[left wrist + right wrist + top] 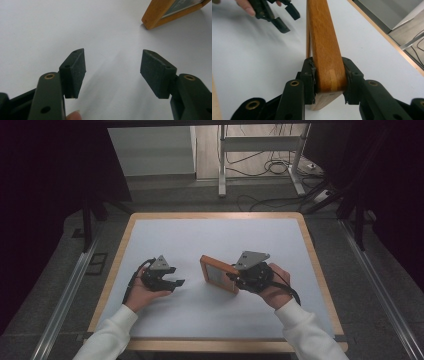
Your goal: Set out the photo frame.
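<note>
Dim room with cables on the floor behind, and up front a pale grey-white table (165, 320) with a wooden rim, pretty much bare apart from 1 object and 2 handheld grippers.

That object is a wooden picture frame (218, 273), sitting a bit right of the table's middle. It's held up on edge and tilted, glass face toward the person's left. From the right gripper view its long wooden side (323, 42) runs straight away from the jaws, so the frame's long axis lines up with that gripper's reach.

Everything else is placed off the frame: the right gripper (239, 278) is right at the frame's near-right corner, and its jaws are clamped on the wooden edge, 1 pad on each face, squeezed tight against the wood in the close-up (329, 83). So the right hand is obviously the nearer one.

The left gripper (175, 283) is off to the frame's left, near but clearly apart. Its 2 jaws are spread wide with nothing between them (112, 72), just bare table. From its own camera the frame's corner (160, 15) lies ahead and to the upper right. My guess: any handoff or steadying means the left one reaching rightward to the frame's free edge.
</note>
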Demonstrator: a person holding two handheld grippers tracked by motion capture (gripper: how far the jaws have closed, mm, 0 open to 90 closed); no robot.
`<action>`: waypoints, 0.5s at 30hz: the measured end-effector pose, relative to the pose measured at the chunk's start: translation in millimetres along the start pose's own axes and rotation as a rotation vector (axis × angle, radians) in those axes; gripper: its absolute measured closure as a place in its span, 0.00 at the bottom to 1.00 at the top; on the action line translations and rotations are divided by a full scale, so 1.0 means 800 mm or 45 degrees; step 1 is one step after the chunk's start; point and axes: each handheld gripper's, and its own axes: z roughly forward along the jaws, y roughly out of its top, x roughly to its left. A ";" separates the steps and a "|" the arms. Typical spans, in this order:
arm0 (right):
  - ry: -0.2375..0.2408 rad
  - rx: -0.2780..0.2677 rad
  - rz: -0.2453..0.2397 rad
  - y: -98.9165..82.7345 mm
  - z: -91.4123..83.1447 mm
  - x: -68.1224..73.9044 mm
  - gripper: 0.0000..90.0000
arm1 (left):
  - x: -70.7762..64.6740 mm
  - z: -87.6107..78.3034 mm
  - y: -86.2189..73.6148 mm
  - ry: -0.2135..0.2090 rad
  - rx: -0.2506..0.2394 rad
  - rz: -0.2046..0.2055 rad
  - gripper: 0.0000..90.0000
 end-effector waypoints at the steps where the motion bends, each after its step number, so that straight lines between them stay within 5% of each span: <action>1: -0.007 0.007 0.001 0.001 0.001 -0.002 0.73 | 0.000 0.000 0.000 0.000 0.000 0.000 0.41; 15: -0.060 0.034 0.051 0.000 0.011 -0.031 0.68 | -0.001 0.000 0.000 -0.002 -0.001 0.003 0.41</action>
